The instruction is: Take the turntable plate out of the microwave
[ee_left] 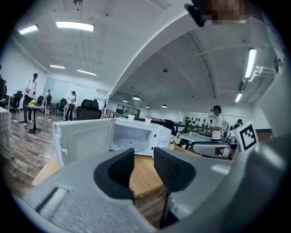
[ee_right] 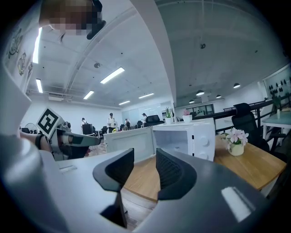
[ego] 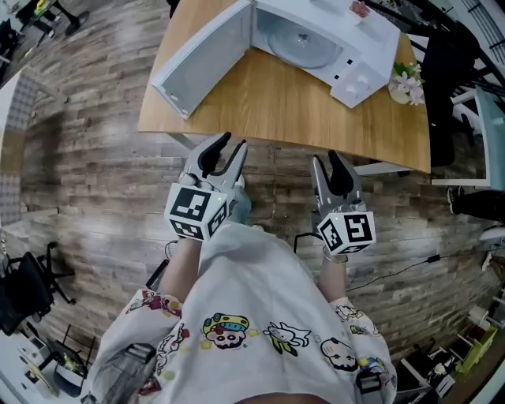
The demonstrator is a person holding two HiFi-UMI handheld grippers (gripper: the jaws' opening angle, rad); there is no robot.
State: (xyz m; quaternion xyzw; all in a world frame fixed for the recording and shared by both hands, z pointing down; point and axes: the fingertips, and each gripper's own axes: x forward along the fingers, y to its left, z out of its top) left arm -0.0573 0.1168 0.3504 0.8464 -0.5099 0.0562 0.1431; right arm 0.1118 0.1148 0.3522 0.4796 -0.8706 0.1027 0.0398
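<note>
Cartoon-print shirt fills the bottom of the head view. Ahead of it, left gripper and right gripper hang over the floor, short of the table edge. Both sets of jaws are spread, nothing between them.

Microwave door is already swung open. Turntable plate lies flat on the cavity floor, untouched.

Step in hand looks like the approach. Go in low and level, clear of the door, and take the plate's near rim with one gripper. Keep the other free to support it on the way out.

Only the head view shows the plate's full round outline. Left gripper view looks straight into the cavity. Right gripper view adds the knobs and the flower pot, but the plate there is probably just a pale smear.
</note>
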